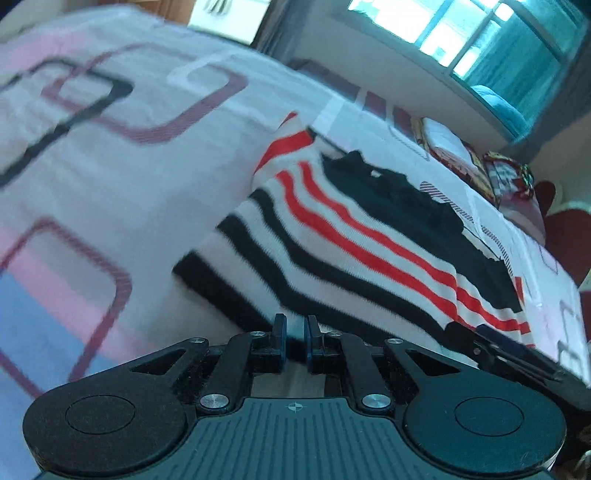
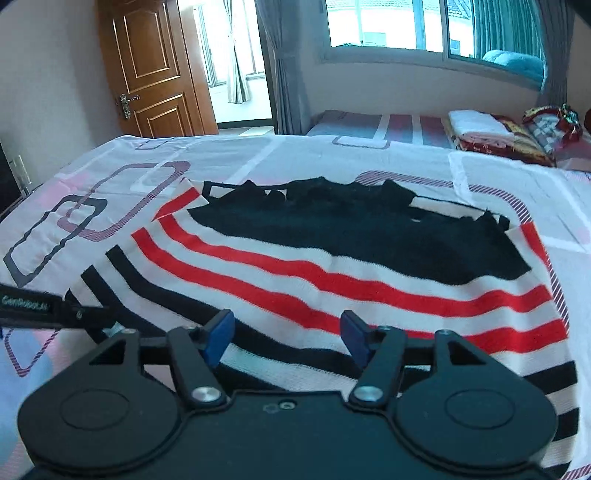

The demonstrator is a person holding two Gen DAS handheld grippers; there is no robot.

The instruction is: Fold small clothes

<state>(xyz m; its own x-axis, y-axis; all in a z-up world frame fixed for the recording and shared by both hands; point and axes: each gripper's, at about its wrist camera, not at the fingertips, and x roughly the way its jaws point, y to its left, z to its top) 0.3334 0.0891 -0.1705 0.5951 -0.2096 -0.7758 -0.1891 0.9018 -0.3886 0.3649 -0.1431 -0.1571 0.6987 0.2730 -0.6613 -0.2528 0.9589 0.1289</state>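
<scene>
A small knit garment (image 2: 332, 273) with black, red and white stripes and a black upper part lies flat on the bed; it also shows in the left wrist view (image 1: 369, 236). My left gripper (image 1: 295, 328) sits at the garment's near hem, its jaws almost closed with a narrow gap; whether cloth is pinched there I cannot tell. It shows at the left edge of the right wrist view (image 2: 85, 314). My right gripper (image 2: 286, 334) is open, its blue pads (image 2: 218, 334) spread over the lower striped hem. It shows at the lower right of the left wrist view (image 1: 491, 343).
The bed sheet (image 2: 110, 206) is white with pink, blue and purple rectangles. Folded blankets and pillows (image 2: 498, 136) lie at the far right. A wooden door (image 2: 151, 66) and a window (image 2: 406, 26) are behind the bed.
</scene>
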